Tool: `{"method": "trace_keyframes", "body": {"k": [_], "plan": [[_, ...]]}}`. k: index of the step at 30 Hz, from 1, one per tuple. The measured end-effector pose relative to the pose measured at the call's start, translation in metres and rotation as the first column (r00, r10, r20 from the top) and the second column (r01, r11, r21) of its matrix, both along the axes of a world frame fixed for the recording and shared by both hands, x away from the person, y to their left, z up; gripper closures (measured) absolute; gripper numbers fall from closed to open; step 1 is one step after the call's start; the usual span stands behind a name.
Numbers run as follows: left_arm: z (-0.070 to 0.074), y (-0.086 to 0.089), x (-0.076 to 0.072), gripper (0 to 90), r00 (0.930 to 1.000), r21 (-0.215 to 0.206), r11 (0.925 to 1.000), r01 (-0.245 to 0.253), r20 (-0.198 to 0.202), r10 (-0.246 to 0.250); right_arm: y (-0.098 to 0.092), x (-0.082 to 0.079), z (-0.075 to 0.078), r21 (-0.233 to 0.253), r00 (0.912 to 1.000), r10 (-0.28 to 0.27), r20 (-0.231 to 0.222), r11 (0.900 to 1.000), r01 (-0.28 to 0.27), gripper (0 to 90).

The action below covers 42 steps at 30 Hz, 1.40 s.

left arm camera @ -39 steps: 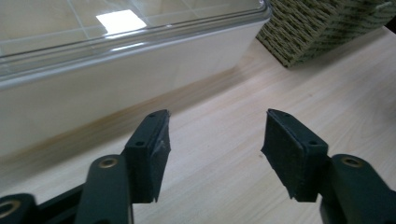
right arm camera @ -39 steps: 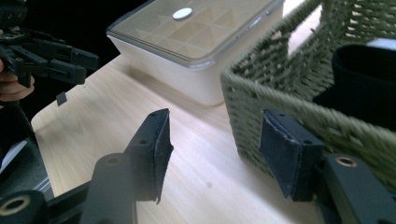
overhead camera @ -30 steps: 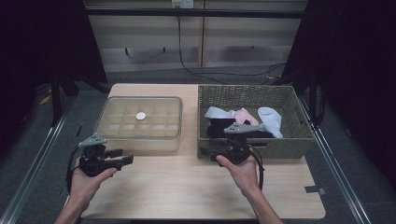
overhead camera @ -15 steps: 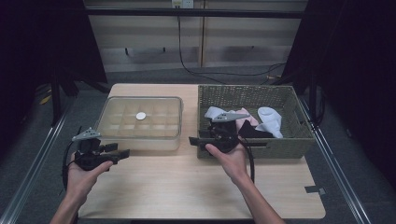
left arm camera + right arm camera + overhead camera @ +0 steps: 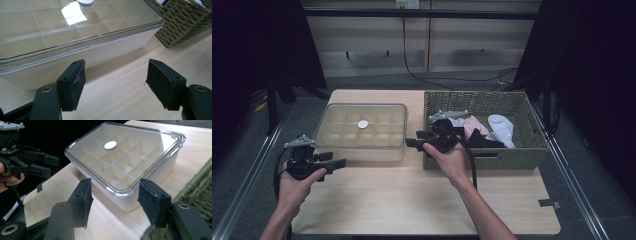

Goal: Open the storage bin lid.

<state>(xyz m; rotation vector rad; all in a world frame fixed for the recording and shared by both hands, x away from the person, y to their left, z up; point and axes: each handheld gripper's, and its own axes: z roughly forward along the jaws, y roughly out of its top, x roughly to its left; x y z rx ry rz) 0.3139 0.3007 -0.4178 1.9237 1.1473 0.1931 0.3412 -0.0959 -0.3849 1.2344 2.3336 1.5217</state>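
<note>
Approaching the lidded box (image 5: pixel 362 131) on the bench (image 5: pixel 422 200), both the left claw (image 5: pixel 338 162) and right claw (image 5: pixel 410 143), spread empty, should probably grip opposite lid edges evenly.

A strip of bare table (image 5: pixel 412 200) runs along the near side, open for either hand. The lidded compartment box (image 5: pixel 362 131) blocks the far left; its clear lid (image 5: pixel 125 157) closes off the compartments from above. The wicker basket (image 5: pixel 512 155) walls off the far right, open on top but holding clothes (image 5: pixel 492 130). Only a narrow gap separates box and basket, where the right gripper (image 5: pixel 412 143) points, jaws apart.
</note>
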Motion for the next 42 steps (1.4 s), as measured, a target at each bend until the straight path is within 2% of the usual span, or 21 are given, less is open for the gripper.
{"method": "trace_keyframes", "body": {"k": [4, 7, 12, 15, 20, 23, 26, 29, 34, 40, 42], "plan": [[-0.001, 0.007, 0.006, 31.1, 0.9999, 0.015, 0.9998, -0.01, -0.003, 0.01, 0.007, 0.017, 0.002, -0.029, 0.9995, 0.002, -0.033, 1.0, -0.003, 40.8], [0.002, 0.013, 0.012, 31.0, 0.9998, 0.039, 0.999, -0.021, 0.004, 0.021, 0.009, 0.026, 0.001, -0.046, 0.999, -0.019, -0.041, 0.999, 0.017, 38.9], [0.006, 0.022, 0.019, 30.8, 0.999, 0.032, 0.9985, -0.044, 0.01, 0.044, 0.009, 0.038, 0.003, -0.054, 0.9981, -0.035, -0.051, 0.998, 0.032, 35.9], [0.007, 0.027, 0.029, 30.5, 0.9988, 0.049, 0.9976, -0.049, 0.01, 0.048, 0.01, 0.049, 0.005, -0.061, 0.9966, -0.046, -0.069, 0.997, 0.041, 32.8], [0.008, 0.034, 0.039, 29.8, 0.9975, 0.032, 0.997, -0.071, 0.002, 0.071, 0.016, 0.059, 0.005, -0.096, 0.9955, -0.049, -0.081, 0.995, 0.041, 32.3], [0.006, 0.038, 0.047, 29.5, 0.9964, 0.026, 0.9962, -0.083, -0.012, 0.083, 0.021, 0.071, 0.005, -0.115, 0.9947, -0.051, -0.089, 0.993, 0.041, 30.8], [0.006, 0.039, 0.051, 29.4, 0.9959, 0.031, 0.9956, -0.088, -0.017, 0.089, 0.024, 0.078, 0.004, -0.117, 0.9935, -0.056, -0.099, 0.992, 0.045, 29.1], [0.006, 0.041, 0.056, 29.0, 0.9944, 0.02, 0.9947, -0.101, -0.028, 0.102, 0.027, 0.087, 0.0, -0.09, 0.989, -0.053, -0.138, 0.995, 0.041, 26.4], [0.009, 0.045, 0.061, 28.9, 0.9942, 0.032, 0.994, -0.104, -0.024, 0.105, 0.029, 0.096, 0.0, -0.102, 0.9867, -0.063, -0.15, 0.994, 0.048, 23.5], [0.007, 0.047, 0.071, 28.2, 0.9919, 0.036, 0.992, -0.121, -0.035, 0.122, 0.033, 0.11, -0.001, -0.145, 0.9826, -0.069, -0.173, 0.988, 0.044, 21.2], [0.006, 0.046, 0.073, 27.5, 0.9918, 0.028, 0.9923, -0.12, -0.04, 0.121, 0.037, 0.118, -0.002, -0.163, 0.977, -0.072, -0.2, 0.986, 0.039, 21.7]]}}
